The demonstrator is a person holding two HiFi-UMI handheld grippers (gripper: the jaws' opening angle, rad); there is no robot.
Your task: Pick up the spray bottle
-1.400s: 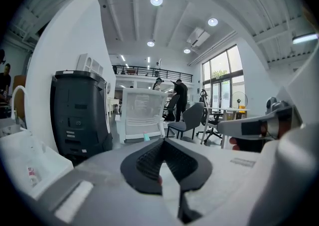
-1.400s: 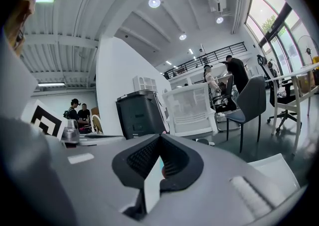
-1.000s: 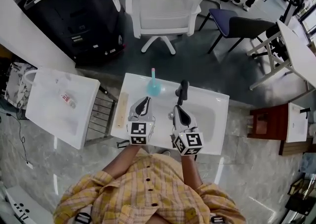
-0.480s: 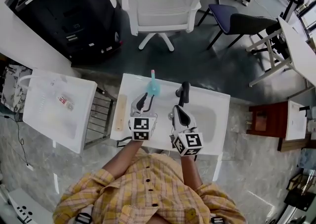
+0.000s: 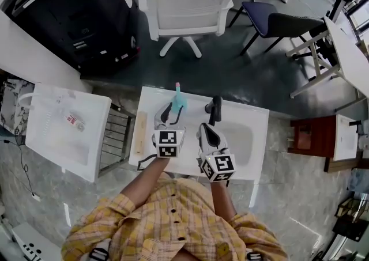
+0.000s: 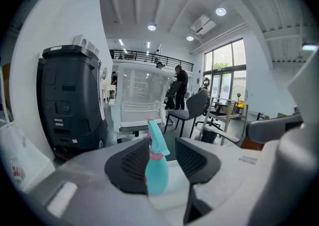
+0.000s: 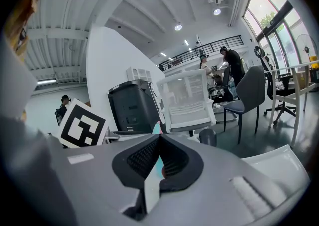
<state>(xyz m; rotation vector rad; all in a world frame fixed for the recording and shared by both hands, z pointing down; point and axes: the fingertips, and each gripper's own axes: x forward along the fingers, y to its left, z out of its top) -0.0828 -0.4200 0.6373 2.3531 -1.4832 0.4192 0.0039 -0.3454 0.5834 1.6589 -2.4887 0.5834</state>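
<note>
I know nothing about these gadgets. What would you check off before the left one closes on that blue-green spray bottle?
1. Turquoise plastic spray bottle with pink collar standing upright on the white countertop: ok.
2. Left gripper open: ok.
3. Bottle lined up with the gap between its black ribbed fingers: ok.
4. Fingers far enough forward to close on the bottle's body: cannot tell.
5. Right gripper shut, empty and off to the side: ok.
</note>
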